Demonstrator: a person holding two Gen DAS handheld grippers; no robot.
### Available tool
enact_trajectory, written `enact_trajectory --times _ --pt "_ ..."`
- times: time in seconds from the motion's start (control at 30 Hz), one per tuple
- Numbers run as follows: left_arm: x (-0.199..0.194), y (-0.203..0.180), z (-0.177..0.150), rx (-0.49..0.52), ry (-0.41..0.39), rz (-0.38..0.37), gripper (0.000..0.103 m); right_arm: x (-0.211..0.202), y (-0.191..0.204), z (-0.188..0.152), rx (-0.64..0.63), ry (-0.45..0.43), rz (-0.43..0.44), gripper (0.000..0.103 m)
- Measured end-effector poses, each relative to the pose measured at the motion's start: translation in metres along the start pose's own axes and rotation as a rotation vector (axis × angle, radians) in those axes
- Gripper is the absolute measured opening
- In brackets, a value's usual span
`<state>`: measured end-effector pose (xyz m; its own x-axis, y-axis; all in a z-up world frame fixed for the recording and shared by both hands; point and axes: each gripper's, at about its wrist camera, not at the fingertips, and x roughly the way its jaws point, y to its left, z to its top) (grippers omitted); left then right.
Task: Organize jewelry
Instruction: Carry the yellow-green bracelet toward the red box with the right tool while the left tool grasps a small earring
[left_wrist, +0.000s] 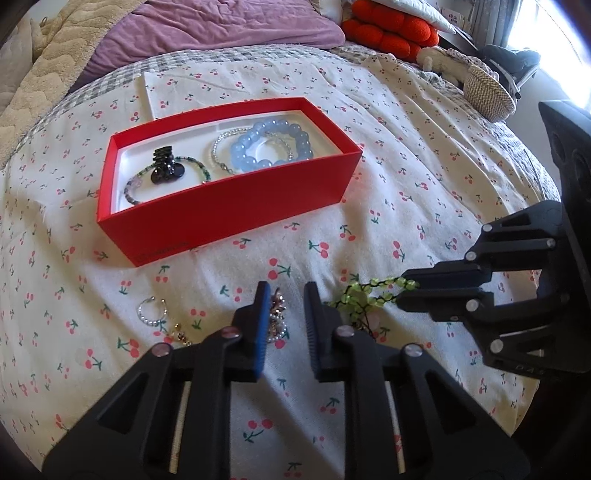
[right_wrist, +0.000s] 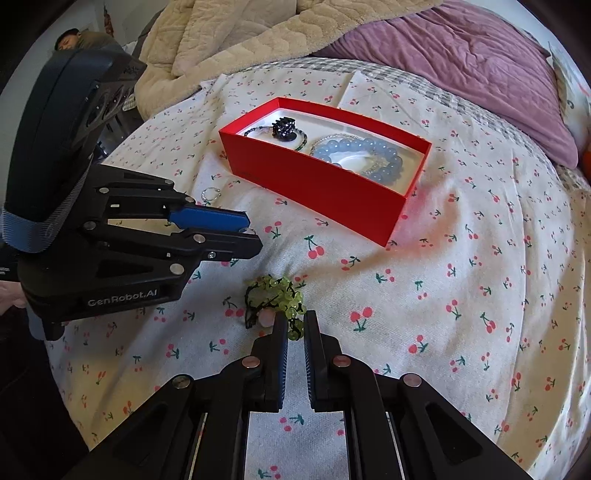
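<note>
Both grippers work low in the frame over the cherry-print bedspread (left_wrist: 424, 155): the right gripper (right_wrist: 295, 325) is clamped on the green bead bracelet (right_wrist: 275, 293), while the left gripper (left_wrist: 286, 295) stands narrowly parted around a small pearl-and-gold piece (left_wrist: 277, 317). Upper centre sits the red box (left_wrist: 229, 206), holding a blue bead bracelet (left_wrist: 271, 146) and black hair claw (left_wrist: 166, 166).

A home bedroom. A bed is covered by a white cherry-print sheet (left_wrist: 406, 177), with a purple quilt (left_wrist: 221, 33) and a cream fleece blanket (right_wrist: 236, 33) bunched at its head, a red cushion (left_wrist: 388, 31) and a small woven basket (left_wrist: 487, 94) nearby.
</note>
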<state>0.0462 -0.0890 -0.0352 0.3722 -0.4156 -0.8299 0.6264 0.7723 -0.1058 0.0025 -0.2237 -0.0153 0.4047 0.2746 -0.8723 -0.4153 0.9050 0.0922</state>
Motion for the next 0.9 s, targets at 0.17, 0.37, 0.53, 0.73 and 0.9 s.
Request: enact_trajectory --times 0.17,0.37,0.53,0.73,0.9 --pt "-0.003 0.004 0.003 -0.016 0.000 -0.014 0.007 -0.006 -0.006 0.000 0.016 -0.010 -0.004 0.008" --pt "-0.014 0.017 0.009 -0.090 -0.025 -0.082 0.004 -0.018 -0.010 0.006 0.038 -0.043 -0.002 0.008" --pt "-0.023 0.025 0.013 -0.137 -0.042 -0.109 0.003 -0.029 -0.011 0.014 0.046 -0.075 -0.002 0.008" --pt "-0.015 0.020 0.008 -0.087 0.006 -0.083 0.024 -0.035 -0.014 0.017 0.060 -0.088 -0.002 0.008" --pt "0.002 0.009 0.003 -0.021 0.053 -0.015 0.032 -0.030 -0.010 0.015 0.048 -0.070 0.000 0.008"
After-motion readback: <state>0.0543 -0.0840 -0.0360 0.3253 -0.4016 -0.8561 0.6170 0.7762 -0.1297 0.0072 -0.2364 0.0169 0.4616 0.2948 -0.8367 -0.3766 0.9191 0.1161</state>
